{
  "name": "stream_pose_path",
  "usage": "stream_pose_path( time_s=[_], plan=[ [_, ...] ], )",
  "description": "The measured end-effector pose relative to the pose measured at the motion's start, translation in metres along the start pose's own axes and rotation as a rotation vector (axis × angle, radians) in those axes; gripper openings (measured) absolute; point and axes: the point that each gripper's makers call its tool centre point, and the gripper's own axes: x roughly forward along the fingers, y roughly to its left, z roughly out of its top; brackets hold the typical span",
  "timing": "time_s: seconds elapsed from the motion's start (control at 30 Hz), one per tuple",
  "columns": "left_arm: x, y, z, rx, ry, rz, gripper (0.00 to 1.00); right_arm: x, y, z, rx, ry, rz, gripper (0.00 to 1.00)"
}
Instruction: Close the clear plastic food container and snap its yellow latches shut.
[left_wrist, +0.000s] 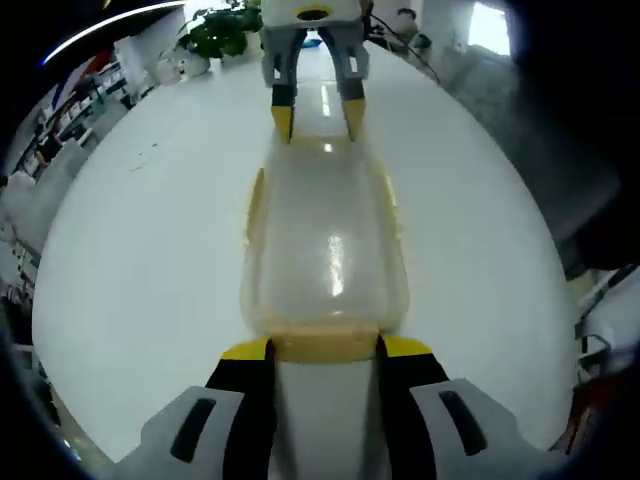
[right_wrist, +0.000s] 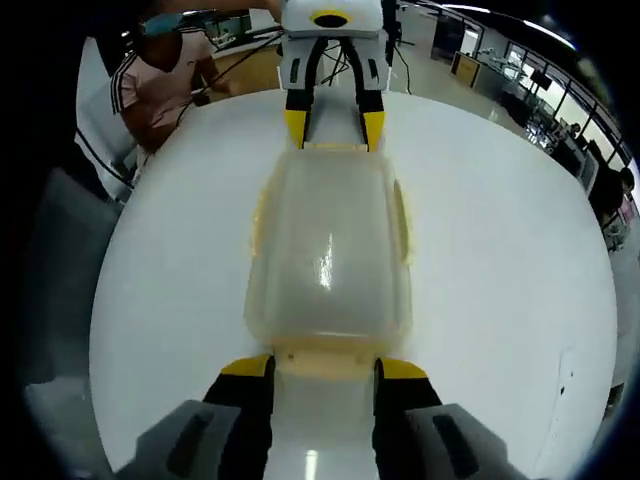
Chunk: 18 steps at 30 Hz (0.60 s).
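The clear plastic food container (left_wrist: 325, 240) lies lengthwise on the white table (left_wrist: 150, 250) with its lid on top. A yellow latch (left_wrist: 325, 346) at its near end sits between the tips of my left gripper (left_wrist: 325, 350), whose jaws stand apart on either side of it. My right gripper (left_wrist: 318, 120) faces me at the far end, jaws apart. In the right gripper view the container (right_wrist: 325, 250) is seen from the other end. There my right gripper (right_wrist: 322, 367) straddles the near latch (right_wrist: 325, 358), and my left gripper (right_wrist: 335, 127) stands at the far end. Pale yellow side latches (right_wrist: 403, 215) lie along the walls.
The round white table (right_wrist: 500, 250) has bare surface on both sides of the container. A green plant (left_wrist: 215, 30) stands at the far edge behind my right gripper. A person in a pink striped top (right_wrist: 165, 85) sits at the table's edge, beyond my left gripper.
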Motion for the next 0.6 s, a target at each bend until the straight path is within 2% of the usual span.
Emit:
stream_pose_path(
  time_s=[0.2, 0.33, 0.43, 0.6],
  plan=[
    [0.0012, 0.0005, 0.0041, 0.008, -0.031, -0.003, 0.37, -0.0027, -0.0035, 0.0021, -0.033, 0.002, 0.015, 0.37],
    [0.0016, -0.0017, 0.0051, 0.005, -0.009, 0.005, 0.38, -0.0022, -0.0053, 0.0021, -0.037, -0.010, 0.008, 0.37],
    [0.0014, -0.0014, 0.0046, 0.000, 0.002, 0.007, 0.38, -0.0013, -0.0061, 0.0028, -0.040, 0.002, 0.007, 0.37],
    [0.0010, 0.0000, 0.0042, -0.032, -0.020, 0.015, 0.36, -0.0009, -0.0083, 0.0030, -0.012, 0.035, -0.004, 0.36]
  ],
)
